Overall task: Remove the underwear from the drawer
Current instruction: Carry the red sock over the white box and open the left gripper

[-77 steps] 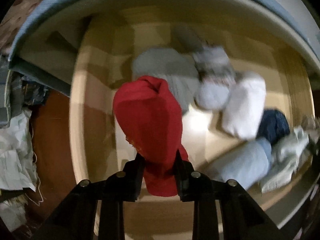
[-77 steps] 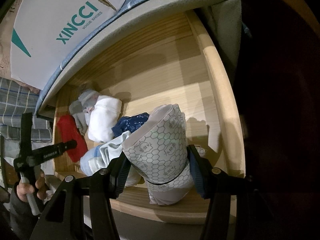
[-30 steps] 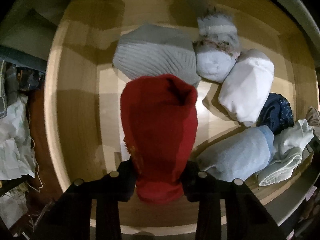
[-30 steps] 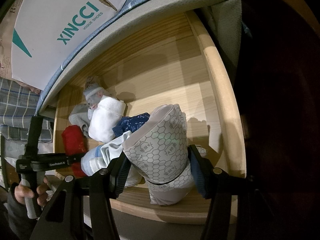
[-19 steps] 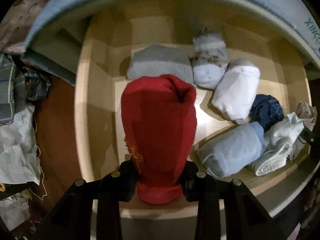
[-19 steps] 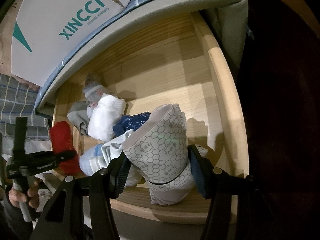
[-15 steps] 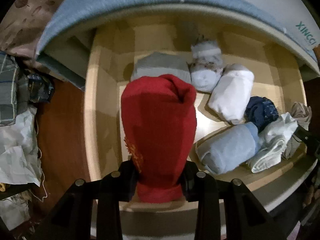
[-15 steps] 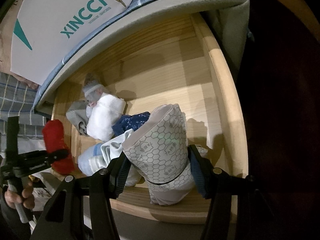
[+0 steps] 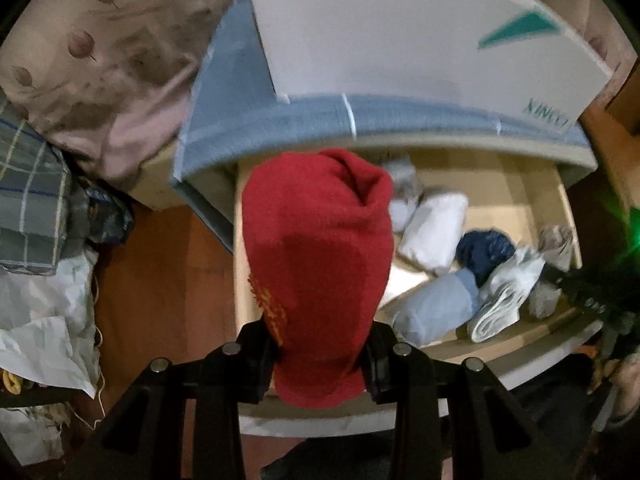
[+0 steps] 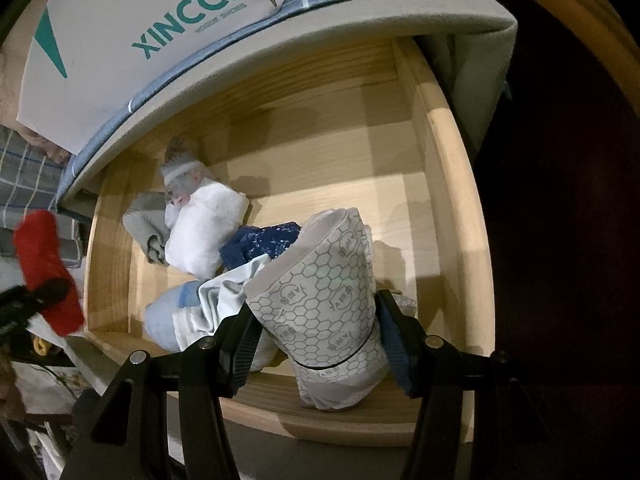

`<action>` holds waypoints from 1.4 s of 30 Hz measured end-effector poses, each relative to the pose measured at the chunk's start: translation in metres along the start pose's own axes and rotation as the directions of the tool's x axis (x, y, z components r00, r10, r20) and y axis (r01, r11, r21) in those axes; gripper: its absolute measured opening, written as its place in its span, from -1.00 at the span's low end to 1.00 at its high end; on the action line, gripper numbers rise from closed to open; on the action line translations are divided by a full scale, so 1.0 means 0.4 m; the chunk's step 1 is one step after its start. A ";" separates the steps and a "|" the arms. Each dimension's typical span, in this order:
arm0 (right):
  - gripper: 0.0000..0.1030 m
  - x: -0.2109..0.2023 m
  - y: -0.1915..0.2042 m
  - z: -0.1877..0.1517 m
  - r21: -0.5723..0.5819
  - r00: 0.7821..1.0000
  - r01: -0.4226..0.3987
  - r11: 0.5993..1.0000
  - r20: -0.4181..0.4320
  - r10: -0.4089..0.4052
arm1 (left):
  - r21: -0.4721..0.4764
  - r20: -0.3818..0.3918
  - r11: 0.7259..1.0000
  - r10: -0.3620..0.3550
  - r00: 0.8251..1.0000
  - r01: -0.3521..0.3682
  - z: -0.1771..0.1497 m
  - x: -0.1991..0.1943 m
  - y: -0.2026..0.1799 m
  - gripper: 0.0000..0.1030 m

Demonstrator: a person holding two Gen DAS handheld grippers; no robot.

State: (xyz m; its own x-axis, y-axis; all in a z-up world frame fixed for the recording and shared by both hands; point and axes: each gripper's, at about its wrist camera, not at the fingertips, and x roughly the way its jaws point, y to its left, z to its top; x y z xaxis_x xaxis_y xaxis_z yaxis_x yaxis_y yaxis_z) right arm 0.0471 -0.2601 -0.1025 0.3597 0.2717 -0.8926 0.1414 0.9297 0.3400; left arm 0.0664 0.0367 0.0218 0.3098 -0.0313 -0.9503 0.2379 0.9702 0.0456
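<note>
Nearest the left wrist camera, the left gripper (image 9: pixel 320 354) clamps a rolled red underwear bundle (image 9: pixel 320 256) at lower centre, lifted above the wooden drawer (image 9: pixel 560 200). In the right wrist view, the right gripper (image 10: pixel 314 342) pinches a white honeycomb-print roll (image 10: pixel 320 300) at the drawer's front edge. Further back lie white (image 10: pixel 204 232), navy (image 10: pixel 256 244) and pale blue rolls (image 10: pixel 168 320). These look soft, light and squashy; gripping mid-roll should keep them from unravelling.
</note>
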 end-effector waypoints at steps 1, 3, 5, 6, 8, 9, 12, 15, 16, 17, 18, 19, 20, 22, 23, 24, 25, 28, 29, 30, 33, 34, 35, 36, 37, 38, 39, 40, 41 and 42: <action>0.03 0.001 0.001 0.000 -0.002 1.000 0.003 1.000 0.000 -0.003 | -0.001 0.019 1.000 0.003 1.000 -0.003 0.005 -0.019 0.004 -0.32; 0.03 0.004 0.008 0.001 -0.007 1.000 0.009 1.000 0.002 -0.009 | 0.000 0.071 1.000 0.007 0.997 -0.007 0.018 -0.074 0.014 -0.32; 0.03 0.004 0.009 0.002 -0.013 1.000 0.013 1.000 0.002 -0.013 | -0.002 0.127 1.000 0.009 0.992 -0.009 0.031 -0.128 0.025 -0.32; 0.03 0.006 0.012 0.004 -0.016 1.000 0.016 1.000 0.002 -0.016 | -0.004 0.154 1.000 0.010 0.988 -0.010 0.038 -0.155 0.032 -0.32; 0.03 0.007 0.015 0.003 -0.021 1.000 0.020 1.000 0.001 -0.020 | -0.010 0.201 1.000 0.015 0.980 -0.013 0.055 -0.202 0.037 -0.32; 0.03 0.007 0.014 0.003 -0.021 1.000 0.019 1.000 0.001 -0.019 | -0.010 0.230 1.000 0.016 0.973 -0.014 0.065 -0.229 0.039 -0.32; 0.03 0.008 0.011 0.002 -0.018 1.000 0.014 1.000 0.002 -0.014 | -0.005 0.338 1.000 0.021 0.941 -0.021 0.105 -0.313 0.038 -0.32; 0.03 0.007 0.010 0.000 -0.021 1.000 0.014 1.000 0.003 -0.014 | -0.001 0.413 0.999 0.031 0.910 -0.034 0.144 -0.364 0.033 -0.32; 0.03 0.007 0.009 0.000 -0.022 1.000 0.015 1.000 0.003 -0.015 | -0.001 0.435 0.999 0.035 0.900 -0.038 0.162 -0.378 0.030 -0.32; 0.03 0.006 0.009 -0.001 -0.020 1.000 0.014 1.000 0.004 -0.014 | -0.004 0.452 0.999 0.035 0.891 -0.037 0.183 -0.388 0.028 -0.32; 0.03 0.006 0.009 0.000 -0.020 1.000 0.013 1.000 0.003 -0.013 | -0.002 0.465 0.999 0.031 0.885 -0.034 0.196 -0.394 0.026 -0.32; 0.03 0.006 0.008 -0.001 -0.019 1.000 0.012 1.000 0.004 -0.012 | 0.000 0.489 1.000 0.026 0.872 -0.030 0.217 -0.402 0.022 -0.32; 0.03 0.005 0.008 0.000 -0.018 1.000 0.013 1.000 0.004 -0.013 | 0.000 0.508 1.000 0.027 0.861 -0.031 0.234 -0.405 0.018 -0.32; 0.03 0.004 0.007 -0.001 -0.017 1.000 0.010 1.000 0.005 -0.010 | 0.014 0.545 0.999 0.023 0.838 -0.037 0.274 -0.408 0.004 -0.32; 0.03 0.004 0.006 -0.002 -0.015 1.000 0.009 1.000 0.005 -0.009 | 0.021 0.554 0.999 0.023 0.832 -0.042 0.291 -0.403 -0.002 -0.32; 0.03 0.004 0.007 -0.003 -0.014 1.000 0.007 1.000 0.006 -0.007 | 0.031 0.553 0.998 0.021 0.833 -0.045 0.312 -0.390 -0.009 -0.32; 0.03 0.003 0.005 -0.003 -0.014 1.000 0.007 1.000 0.006 -0.007 | 0.038 0.547 0.998 0.021 0.837 -0.049 0.335 -0.374 -0.017 -0.32; 0.03 0.006 0.009 -0.002 -0.020 1.000 0.012 1.000 0.005 -0.012 | 0.052 0.507 0.997 0.024 0.861 -0.058 0.396 -0.314 -0.032 -0.32; 0.03 0.005 0.009 -0.002 -0.018 1.000 0.010 1.000 0.006 -0.010 | 0.054 0.485 0.997 0.019 0.874 -0.052 0.416 -0.286 -0.035 -0.32; 0.03 0.005 0.008 -0.001 -0.014 1.000 0.006 1.000 0.006 -0.005 | 0.051 0.473 0.997 0.023 0.881 -0.053 0.424 -0.267 -0.040 -0.32; 0.03 0.002 0.002 -0.002 -0.007 1.000 -0.002 1.000 0.005 0.002 | 0.070 0.399 0.995 0.031 0.917 -0.064 0.460 -0.183 -0.058 -0.32; 0.03 0.001 0.001 -0.002 -0.006 1.000 -0.004 1.000 0.006 0.004 | 0.077 0.386 0.995 0.033 0.922 -0.067 0.465 -0.165 -0.062 -0.32; 0.03 0.000 -0.002 -0.002 -0.005 1.000 -0.007 1.000 0.007 0.007 | 0.084 0.371 0.994 0.033 0.928 -0.069 0.468 -0.147 -0.069 -0.32; 0.03 0.000 -0.003 -0.001 -0.003 1.000 -0.008 1.000 0.007 0.008 | 0.086 0.355 0.994 0.038 0.934 -0.073 0.473 -0.127 -0.073 -0.32; 0.03 -0.001 -0.004 -0.002 -0.002 1.000 -0.008 1.000 0.007 0.008 | 0.091 0.332 0.992 0.047 0.942 -0.081 0.478 -0.104 -0.079 -0.32; 0.03 -0.001 -0.004 -0.002 -0.001 1.000 -0.010 1.000 0.006 0.010 | 0.092 0.323 0.992 0.050 0.945 -0.084 0.476 -0.094 -0.082 -0.32; 0.03 -0.002 -0.004 -0.003 -0.002 1.000 -0.013 1.000 0.005 0.013 | 0.091 0.311 0.993 0.049 0.949 -0.081 0.474 -0.082 -0.082 -0.32; 0.03 -0.002 -0.005 -0.003 -0.002 1.000 -0.013 1.000 0.003 0.013 | 0.093 0.289 0.993 0.036 0.957 -0.066 0.473 -0.066 -0.084 -0.32; 0.03 -0.002 -0.004 -0.003 -0.002 1.000 -0.013 1.000 0.004 0.013 | 0.091 0.272 0.994 0.030 0.962 -0.056 0.469 -0.055 -0.084 -0.32; 0.03 -0.002 -0.004 -0.003 -0.001 1.000 -0.013 1.000 0.004 0.013 | 0.086 0.260 0.995 0.028 0.965 -0.052 0.468 -0.047 -0.084 -0.32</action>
State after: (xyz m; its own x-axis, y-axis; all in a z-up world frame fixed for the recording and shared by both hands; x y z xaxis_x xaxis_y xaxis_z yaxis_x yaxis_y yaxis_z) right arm 0.0454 -0.2615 -0.1028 0.3651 0.2831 -0.8869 0.1352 0.9264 0.3514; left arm 0.2249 -0.0403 0.0959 0.5453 -0.0656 -0.8356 0.2997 0.9463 0.1213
